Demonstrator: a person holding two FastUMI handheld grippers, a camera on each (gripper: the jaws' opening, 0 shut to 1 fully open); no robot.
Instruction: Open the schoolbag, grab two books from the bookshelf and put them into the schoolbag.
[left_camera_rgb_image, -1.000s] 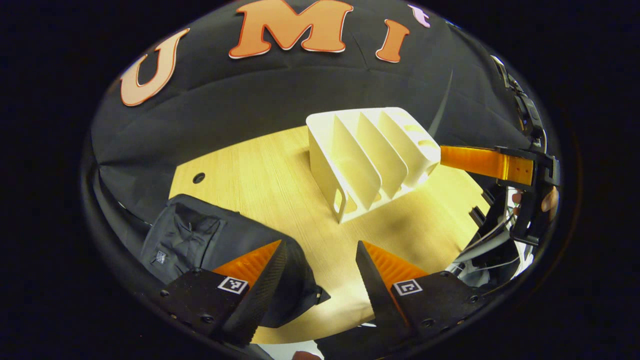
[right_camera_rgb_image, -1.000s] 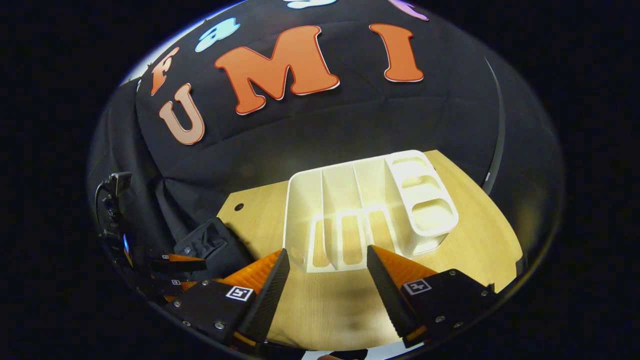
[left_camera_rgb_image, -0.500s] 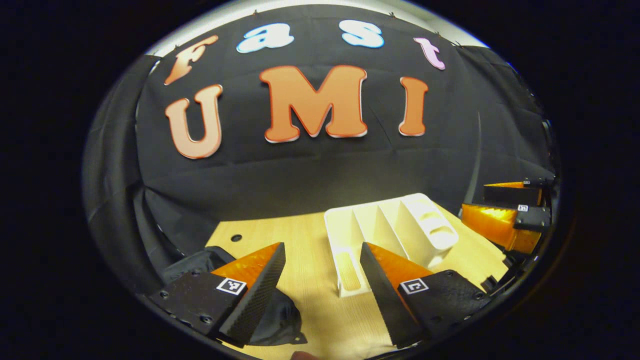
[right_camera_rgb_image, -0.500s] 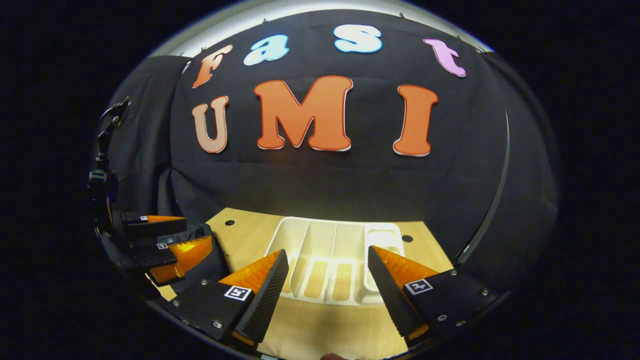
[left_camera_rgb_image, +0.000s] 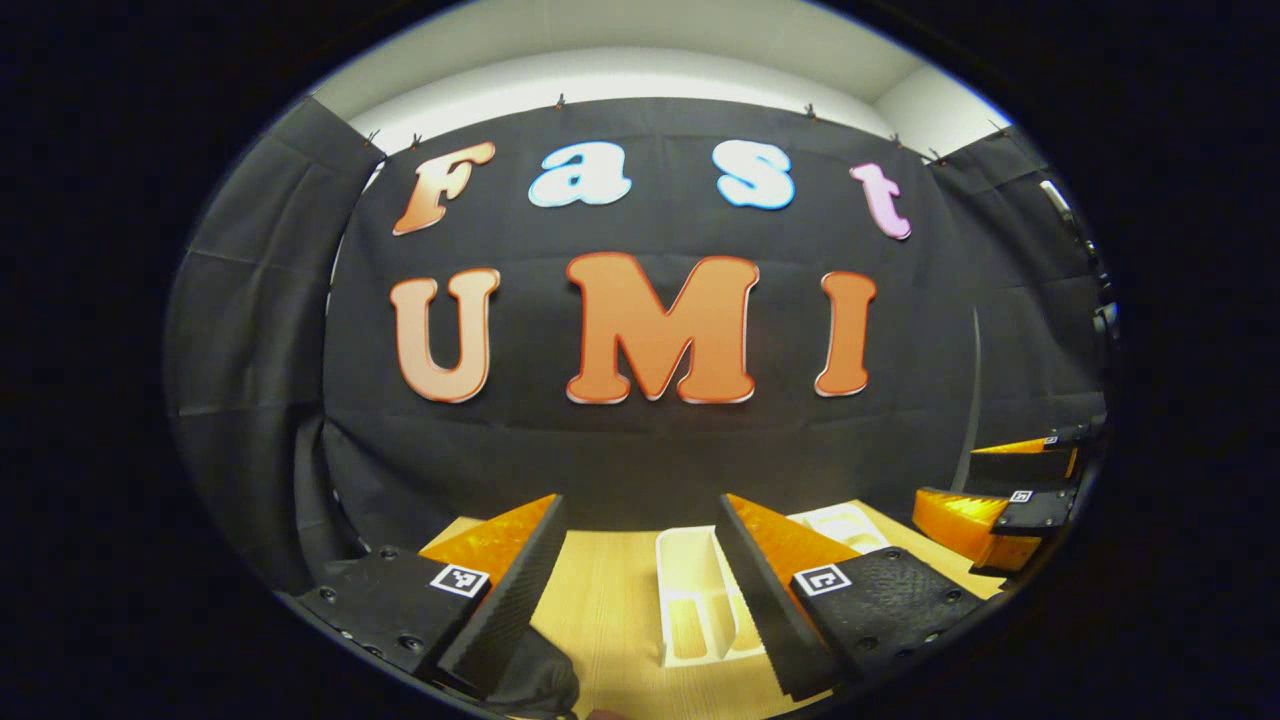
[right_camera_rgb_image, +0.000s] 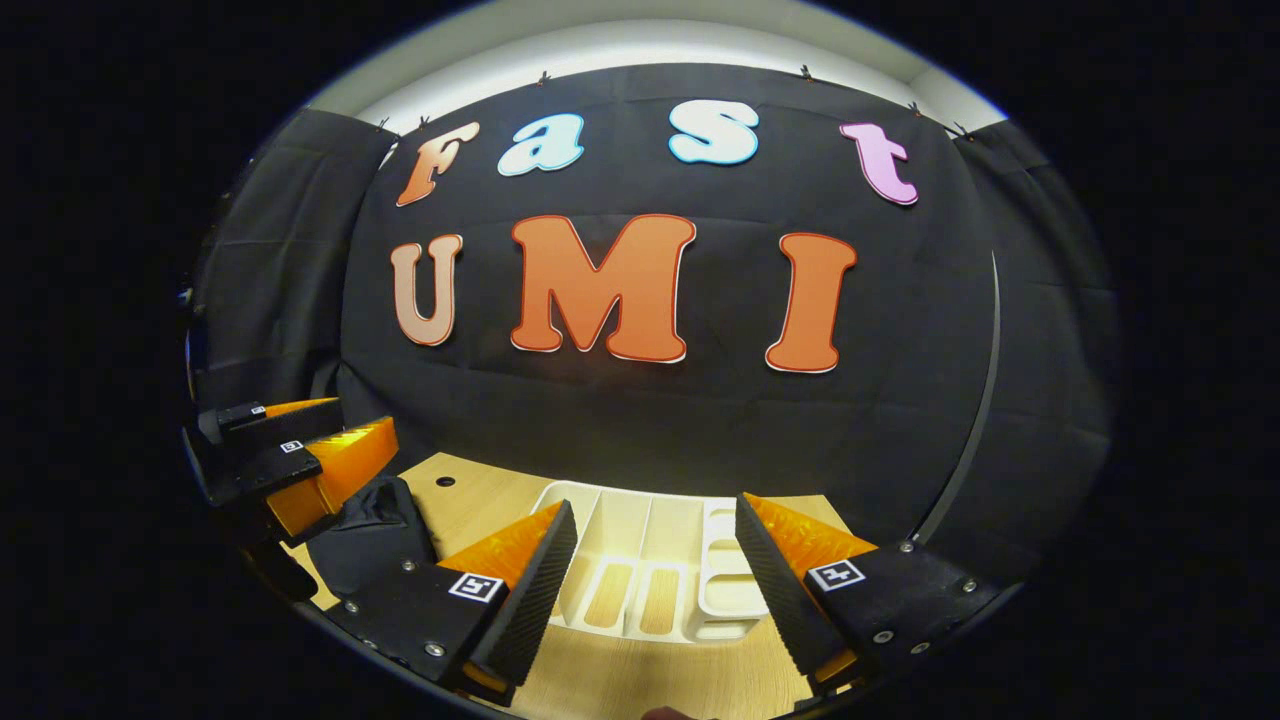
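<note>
White moulded bookshelf (right_camera_rgb_image: 650, 560), smooth, with upright dividers and slotted base, stands on the pale woodgrain table (right_camera_rgb_image: 640, 680). Its slots hold no books. Soft black fabric schoolbag (right_camera_rgb_image: 375, 535) lies left of the bookshelf, apart from it. Right gripper (right_camera_rgb_image: 650, 575), above the shelf's near side: ribbed orange-and-black wedge fingers wide apart, holding nothing. Left gripper (left_camera_rgb_image: 640, 580), over the shelf's left end: fingers equally spread, empty.

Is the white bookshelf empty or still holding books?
Empty: the white plastic bookshelf shows bare slots, with the wooden table visible through its base openings.
</note>
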